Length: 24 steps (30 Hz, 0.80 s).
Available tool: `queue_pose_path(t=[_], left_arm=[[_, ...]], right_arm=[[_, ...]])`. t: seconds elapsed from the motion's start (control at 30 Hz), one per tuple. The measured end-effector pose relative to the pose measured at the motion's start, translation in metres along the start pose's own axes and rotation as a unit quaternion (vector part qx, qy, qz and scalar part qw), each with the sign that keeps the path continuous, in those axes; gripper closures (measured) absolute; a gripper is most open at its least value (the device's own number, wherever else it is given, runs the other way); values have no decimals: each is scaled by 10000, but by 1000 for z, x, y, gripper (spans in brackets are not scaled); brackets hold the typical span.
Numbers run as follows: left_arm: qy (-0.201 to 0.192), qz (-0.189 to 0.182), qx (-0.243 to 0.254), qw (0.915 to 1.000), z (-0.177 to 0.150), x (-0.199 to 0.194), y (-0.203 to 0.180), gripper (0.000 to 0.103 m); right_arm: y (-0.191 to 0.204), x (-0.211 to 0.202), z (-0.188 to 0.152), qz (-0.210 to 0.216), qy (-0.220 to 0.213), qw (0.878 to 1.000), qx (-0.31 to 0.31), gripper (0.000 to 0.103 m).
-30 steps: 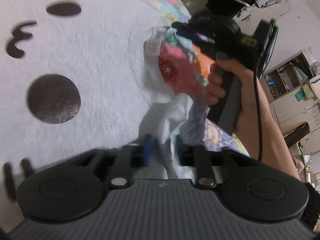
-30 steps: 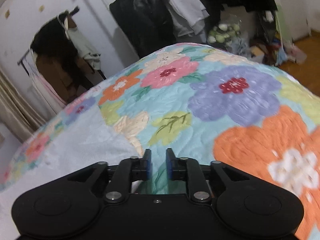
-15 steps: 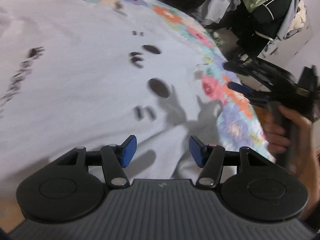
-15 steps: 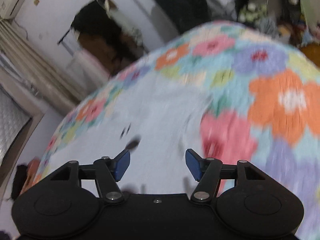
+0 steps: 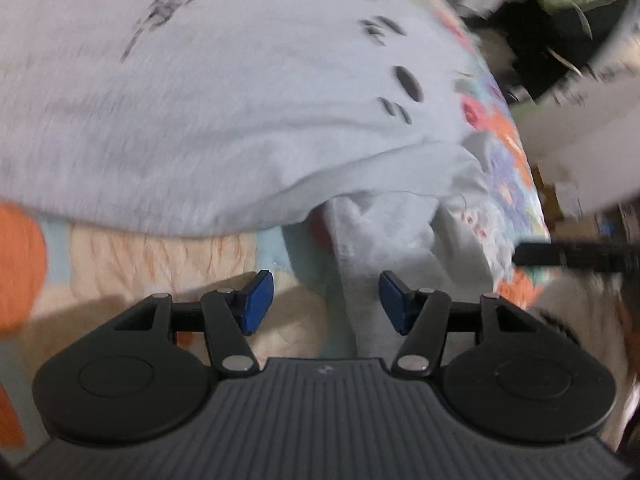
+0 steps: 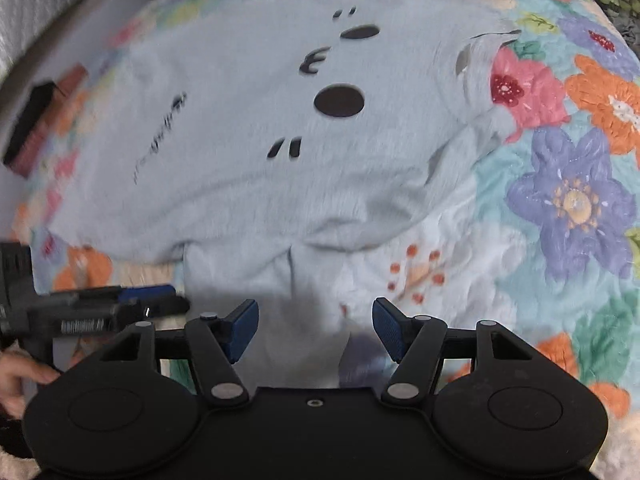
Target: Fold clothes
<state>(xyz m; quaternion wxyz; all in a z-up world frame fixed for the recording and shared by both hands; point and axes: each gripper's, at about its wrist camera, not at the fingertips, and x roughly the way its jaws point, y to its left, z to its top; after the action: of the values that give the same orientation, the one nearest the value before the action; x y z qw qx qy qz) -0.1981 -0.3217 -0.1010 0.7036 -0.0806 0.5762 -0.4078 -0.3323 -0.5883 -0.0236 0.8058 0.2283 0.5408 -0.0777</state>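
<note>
Sweatshirt (image 6: 248, 152) spread flat on bed (image 6: 576, 208), unfolded; sleeve (image 6: 260, 280) between wide-open, empty jaws of right gripper (image 6: 315, 330), left gripper (image 5: 326, 300); all folds remaining.

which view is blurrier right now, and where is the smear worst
Left wrist view is blurrier: the shirt print and the room at upper right streak, while the left gripper stays sharp. Right wrist view is clearer, the quilt flowers crisp at right, smear mostly along the left edge; right gripper sharp.
</note>
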Motion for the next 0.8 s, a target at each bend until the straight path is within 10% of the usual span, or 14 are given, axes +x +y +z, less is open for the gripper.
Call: queue_pose_path(t=[0.17, 0.4, 0.53, 0.6, 0.63, 0.67, 0.8], left_arm=[[162, -236, 202, 9994, -4, 17, -10, 45], [92, -715, -154, 9973, -3, 32, 8, 45], [-19, -979, -338, 9946, 3, 42, 14, 45], [-46, -1021, -239, 9945, 5, 44, 12, 63], [-48, -998, -109, 9949, 6, 44, 9, 93], [-44, -980, -80, 9951, 6, 42, 8, 100], [-418, -806, -178, 9957, 1, 15, -2, 100]], right_arm=[[21, 7, 8, 62, 42, 9988, -477, 35], [16, 42, 5, -923, 365, 9943, -389, 35], [0, 77, 14, -643, 1425, 9877, -12, 52], [-6, 82, 15, -462, 1579, 9863, 120, 93], [-7, 80, 15, -316, 1566, 9871, 126, 94], [-6, 72, 14, -135, 1485, 9887, 142, 95], [10, 20, 0, 523, 1142, 9921, 74, 96]])
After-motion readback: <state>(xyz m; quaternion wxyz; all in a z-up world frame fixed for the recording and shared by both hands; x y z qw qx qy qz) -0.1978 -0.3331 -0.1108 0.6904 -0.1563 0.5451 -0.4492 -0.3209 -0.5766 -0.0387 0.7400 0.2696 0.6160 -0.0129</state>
